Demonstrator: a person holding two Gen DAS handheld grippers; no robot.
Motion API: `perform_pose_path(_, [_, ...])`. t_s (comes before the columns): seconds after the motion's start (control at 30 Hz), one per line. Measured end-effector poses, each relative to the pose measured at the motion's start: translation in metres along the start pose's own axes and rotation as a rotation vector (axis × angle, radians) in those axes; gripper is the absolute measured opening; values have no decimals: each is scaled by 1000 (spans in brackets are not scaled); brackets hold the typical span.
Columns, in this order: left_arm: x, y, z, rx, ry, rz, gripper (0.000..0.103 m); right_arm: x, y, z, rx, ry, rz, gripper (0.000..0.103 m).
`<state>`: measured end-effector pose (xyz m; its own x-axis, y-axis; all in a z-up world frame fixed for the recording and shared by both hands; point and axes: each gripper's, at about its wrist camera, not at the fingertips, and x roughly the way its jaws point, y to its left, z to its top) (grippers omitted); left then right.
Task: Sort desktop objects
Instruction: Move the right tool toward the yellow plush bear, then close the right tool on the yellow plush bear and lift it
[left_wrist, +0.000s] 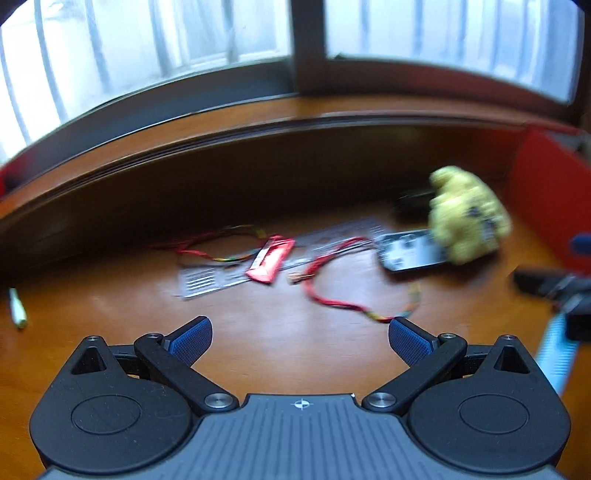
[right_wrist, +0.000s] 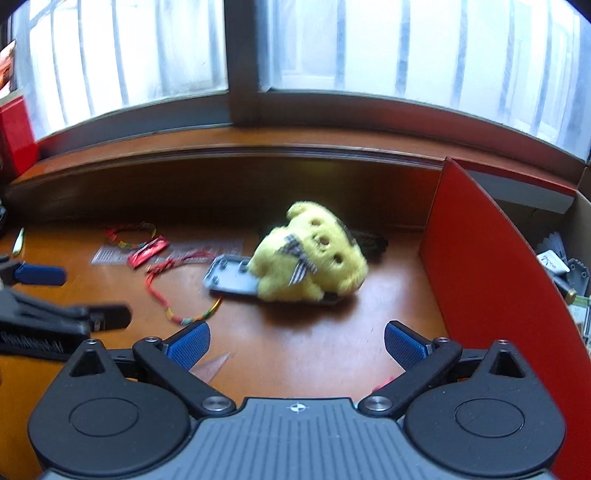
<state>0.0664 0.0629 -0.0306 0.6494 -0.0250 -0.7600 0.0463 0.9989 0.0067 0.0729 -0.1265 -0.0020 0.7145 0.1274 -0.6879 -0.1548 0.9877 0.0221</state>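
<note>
Wooden desk carries the clutter, read here from left to right. In the left wrist view the left gripper hangs with jaws spread wide and empty; just above them lie a clear printed sheet, a red packet and a twisted red cable. At right of that frame a grey remote lies with its long axis across the picture, its far end under a yellow plush toy. In the right wrist view the right gripper, jaws likewise wide and empty, has the toy straight ahead near frame centre, and is likely the nearer one. A red box wall stands at right.
</note>
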Motion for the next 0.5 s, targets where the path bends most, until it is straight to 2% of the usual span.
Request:
perform_pose_path(0.07, [8,4,2,-3,14,11,103,8,-2,6,9,-8,-7,101])
perform_pose_path(0.3, [21,3,5,-1,18,-38,103,35,-10,29,41,-37,-32,101])
perform_pose_path(0.5, [25,2,6,8,-5,-51,103,70,-8,43,30,-32,-34,100])
